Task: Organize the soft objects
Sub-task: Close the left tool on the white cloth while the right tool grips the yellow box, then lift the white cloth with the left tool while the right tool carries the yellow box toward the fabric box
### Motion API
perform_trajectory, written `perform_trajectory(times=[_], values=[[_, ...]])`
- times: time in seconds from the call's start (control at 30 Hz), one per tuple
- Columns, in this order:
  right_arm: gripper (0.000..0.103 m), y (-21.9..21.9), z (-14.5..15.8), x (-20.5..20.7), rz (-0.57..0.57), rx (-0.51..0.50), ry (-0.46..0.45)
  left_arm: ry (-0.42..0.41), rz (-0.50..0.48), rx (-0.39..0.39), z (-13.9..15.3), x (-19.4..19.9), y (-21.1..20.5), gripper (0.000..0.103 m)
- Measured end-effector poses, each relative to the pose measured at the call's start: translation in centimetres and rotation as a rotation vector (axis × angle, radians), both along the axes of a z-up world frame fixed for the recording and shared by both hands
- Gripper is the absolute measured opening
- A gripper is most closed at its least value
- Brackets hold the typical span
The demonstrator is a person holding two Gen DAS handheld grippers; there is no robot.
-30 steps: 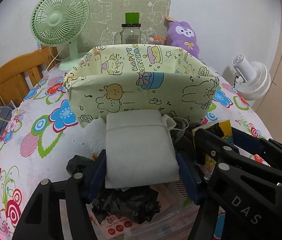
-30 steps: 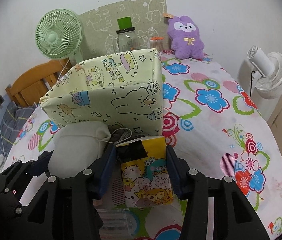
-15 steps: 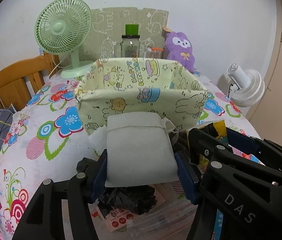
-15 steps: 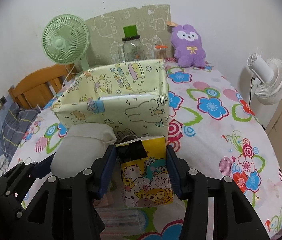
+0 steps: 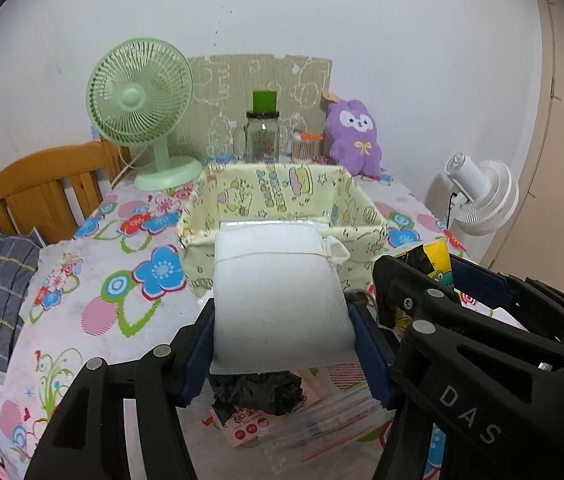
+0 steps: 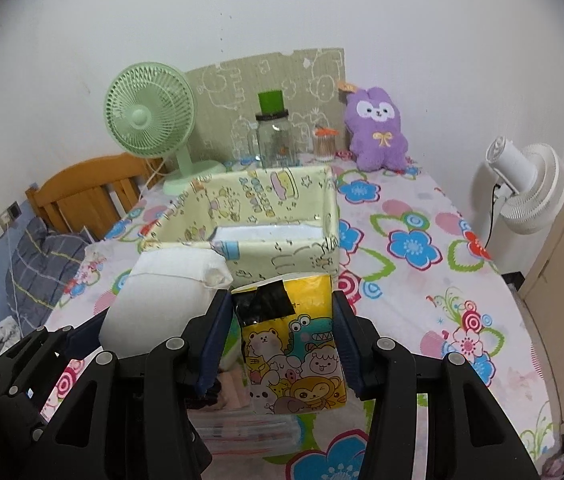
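My left gripper point(image 5: 282, 336) is shut on a white soft pouch point(image 5: 278, 296) tied with string and holds it up in front of the pale yellow cartoon fabric box point(image 5: 198, 232). My right gripper point(image 6: 285, 336) is shut on a yellow cartoon tissue pack point(image 6: 293, 348) with black tape on top, held up just right of the pouch point(image 6: 162, 300). The box point(image 6: 321, 200) stands open behind both, with a clear flat packet inside. The right gripper also shows in the left wrist view point(image 5: 421, 312).
A black bag point(image 5: 258, 392) and clear plastic packets point(image 5: 321, 428) lie on the floral tablecloth point(image 5: 94, 280) below the grippers. At the back stand a green fan point(image 5: 142, 108), a glass jar point(image 5: 262, 136) and a purple plush point(image 5: 353, 136). A white fan point(image 6: 521, 188) stands right, a wooden chair point(image 5: 42, 192) left.
Both grippers have risen with their loads, so the view now looks down into the open box. The black bag and packets stay on the table.
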State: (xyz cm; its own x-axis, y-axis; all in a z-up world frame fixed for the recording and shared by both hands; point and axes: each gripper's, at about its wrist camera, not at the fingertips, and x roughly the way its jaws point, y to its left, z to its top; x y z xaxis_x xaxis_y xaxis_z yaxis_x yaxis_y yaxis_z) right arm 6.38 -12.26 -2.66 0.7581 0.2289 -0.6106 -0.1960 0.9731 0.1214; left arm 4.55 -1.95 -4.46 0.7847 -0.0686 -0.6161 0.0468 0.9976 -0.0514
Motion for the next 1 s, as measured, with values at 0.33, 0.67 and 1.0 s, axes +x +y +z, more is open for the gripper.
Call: perform_trajectory(times=[0.33, 0.67, 1.0], values=[[0.053, 0.0, 3.6, -2.2, -0.017, -0.002, -0.071, -0.07, -0.007, 0.008, 3.2, -1.8, 0.0, 0.066], [0.053, 0.4, 6.2, -3.4, -0.004, -0.007, -0.123, -0.127, -0.005, 0.017, 5.6, -2.9, 0.2, 0.066], [0.053, 0.5, 7.3, -3.2, -0.006, -0.007, -0.145, -0.15, -0.004, 0.019, 6.7, -2.6, 0.4, 0.066]])
